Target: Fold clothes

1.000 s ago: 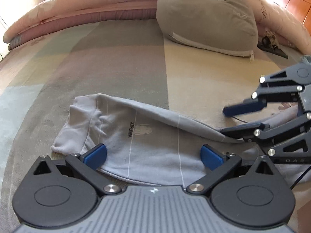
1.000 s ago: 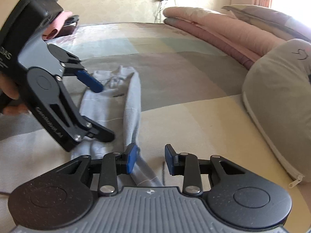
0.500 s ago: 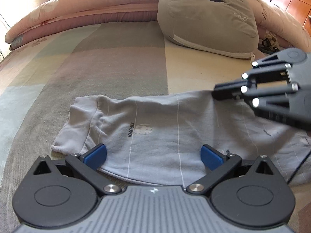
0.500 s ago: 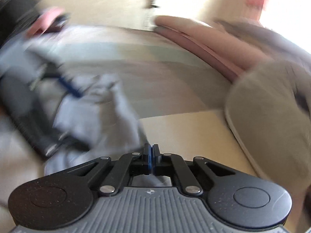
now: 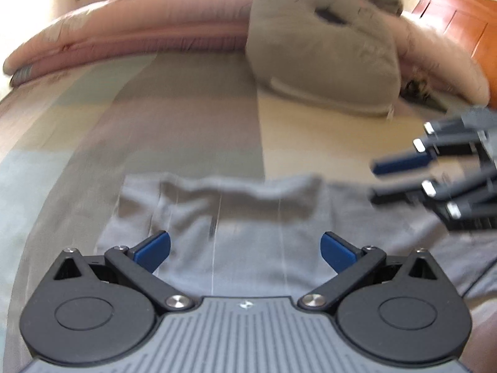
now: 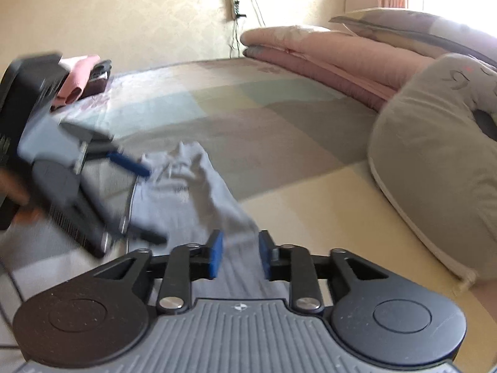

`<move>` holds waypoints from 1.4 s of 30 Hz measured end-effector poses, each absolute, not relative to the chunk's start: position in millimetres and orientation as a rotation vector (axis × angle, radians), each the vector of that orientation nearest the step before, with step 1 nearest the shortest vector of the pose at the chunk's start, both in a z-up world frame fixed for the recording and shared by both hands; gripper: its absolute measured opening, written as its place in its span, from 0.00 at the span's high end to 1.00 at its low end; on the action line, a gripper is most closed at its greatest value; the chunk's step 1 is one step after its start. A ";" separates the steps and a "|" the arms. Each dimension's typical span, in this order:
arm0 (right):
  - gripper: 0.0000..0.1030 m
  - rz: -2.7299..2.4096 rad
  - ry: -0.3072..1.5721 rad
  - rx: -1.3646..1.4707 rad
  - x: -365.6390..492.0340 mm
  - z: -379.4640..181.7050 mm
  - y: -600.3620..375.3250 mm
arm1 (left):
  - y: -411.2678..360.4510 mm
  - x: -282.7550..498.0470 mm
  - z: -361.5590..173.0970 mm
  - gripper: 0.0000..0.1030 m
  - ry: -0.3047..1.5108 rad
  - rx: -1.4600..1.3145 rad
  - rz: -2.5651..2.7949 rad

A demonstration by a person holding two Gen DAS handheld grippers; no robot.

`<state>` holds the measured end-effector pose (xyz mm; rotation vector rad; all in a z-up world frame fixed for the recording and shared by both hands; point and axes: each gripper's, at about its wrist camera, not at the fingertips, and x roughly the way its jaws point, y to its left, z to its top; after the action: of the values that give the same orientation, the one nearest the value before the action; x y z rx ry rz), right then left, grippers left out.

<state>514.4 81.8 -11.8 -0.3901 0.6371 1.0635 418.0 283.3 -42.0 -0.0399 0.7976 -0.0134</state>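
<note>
With the right gripper opening just above the grey trousers spread mid-bed and the left gripper hovering spread wide, gripping nothing, that freed edge may slump and crease unless someone pins it.

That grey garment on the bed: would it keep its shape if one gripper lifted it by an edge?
Probably not. The grey garment lies flat with soft wrinkles near its cuff, so it likely droops. It looks thin, so probably light. On the bedspread, a push would likely bunch it.

The right claw, shut a moment ago, is opening, garment released flat.
</note>
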 end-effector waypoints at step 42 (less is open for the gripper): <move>0.00 0.562 0.908 -0.253 473.5 -56.5 -53.1 | 299.9 409.7 -49.6 0.01 0.873 0.002 -0.025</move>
<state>473.5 -53.1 -56.5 -0.2532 0.9077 0.5616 409.7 299.9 -49.6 0.0022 0.8729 -0.0249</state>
